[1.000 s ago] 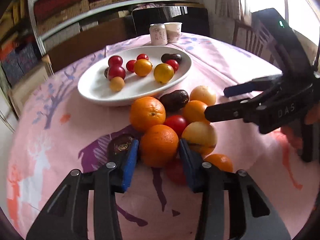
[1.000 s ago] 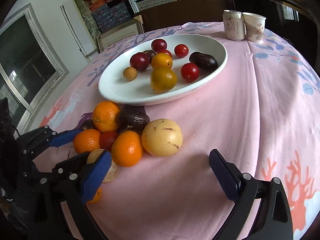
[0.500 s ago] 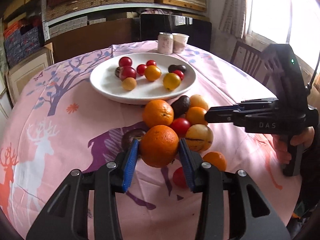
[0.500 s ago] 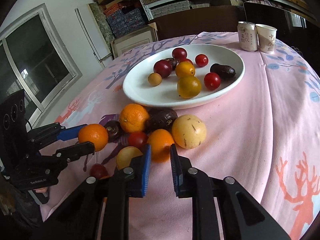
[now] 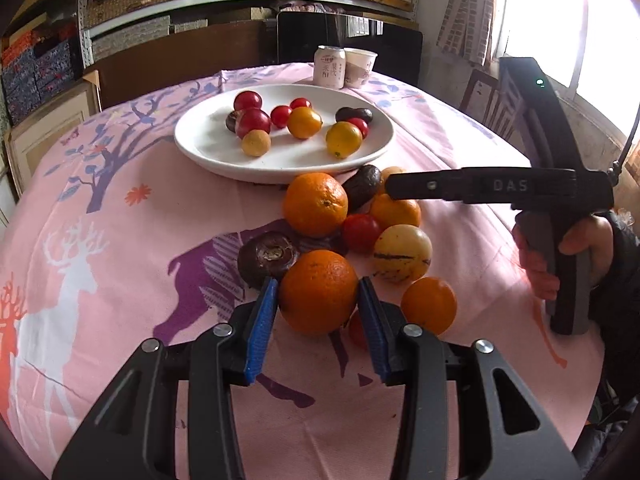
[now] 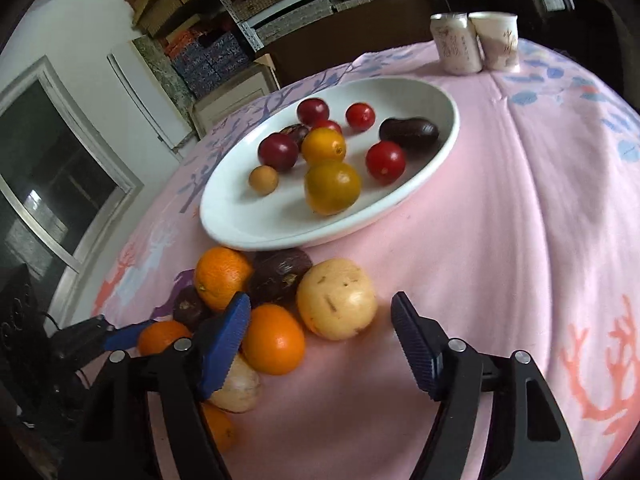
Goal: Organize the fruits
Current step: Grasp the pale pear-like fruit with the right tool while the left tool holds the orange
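My left gripper (image 5: 318, 290) is shut on a large orange (image 5: 316, 308) at the near side of the fruit heap; in the right wrist view it shows at the lower left (image 6: 120, 336). The heap holds another orange (image 5: 315, 204), a red tomato (image 5: 360, 232), a dark wrinkled fruit (image 5: 268, 256) and a pale yellow fruit (image 6: 336, 298). My right gripper (image 6: 320, 308) hovers over the heap's right side, jaws opening. The yellow fruit and a small orange (image 6: 274, 344) lie between its pads, untouched. The white plate (image 6: 224, 216) behind holds several small fruits.
A drink can (image 5: 329, 67) and a paper cup (image 5: 360, 66) stand at the table's far edge. A person's hand (image 5: 580, 240) grips the right tool's handle. Shelves and boxes line the wall behind. Bare pink cloth lies to the left and to the right.
The right gripper went from wide open to shut, then opened again, nearer the yellow fruit. The left gripper kept its hold on the orange and rolled more level.
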Tool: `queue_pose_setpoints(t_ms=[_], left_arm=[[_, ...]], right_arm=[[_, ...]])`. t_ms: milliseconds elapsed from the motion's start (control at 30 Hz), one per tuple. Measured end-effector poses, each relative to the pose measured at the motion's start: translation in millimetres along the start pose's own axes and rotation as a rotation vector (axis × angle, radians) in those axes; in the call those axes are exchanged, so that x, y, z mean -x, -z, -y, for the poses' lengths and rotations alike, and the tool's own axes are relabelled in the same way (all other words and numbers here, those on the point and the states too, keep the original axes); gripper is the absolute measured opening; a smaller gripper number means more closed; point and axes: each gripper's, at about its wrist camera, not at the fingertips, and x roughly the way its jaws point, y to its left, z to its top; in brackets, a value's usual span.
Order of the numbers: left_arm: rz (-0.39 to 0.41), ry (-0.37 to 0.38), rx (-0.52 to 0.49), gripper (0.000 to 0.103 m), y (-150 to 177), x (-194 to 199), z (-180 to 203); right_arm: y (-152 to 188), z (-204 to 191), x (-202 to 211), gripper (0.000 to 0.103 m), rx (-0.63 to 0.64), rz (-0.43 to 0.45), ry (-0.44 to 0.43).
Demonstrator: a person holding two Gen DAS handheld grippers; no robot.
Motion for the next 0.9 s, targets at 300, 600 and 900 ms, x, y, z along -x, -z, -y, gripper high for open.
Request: queue_pose_setpoints(t_ms=[300, 600, 900], left_arm=[[-0.005, -0.009, -0.015, 0.04, 0, -3, 2], [-0.004, -0.021, -0.025, 0.04, 1, -2, 4], [-0.007, -0.013, -0.024, 0.04, 1, -1, 3]], right_arm=[[7, -6, 18, 0.016, 0.013, 0.076, 0.04], [0, 4, 6, 0.061, -0.021, 0.045, 0.004], [1, 5, 1, 0.04, -0.053, 0.025, 0.049]])
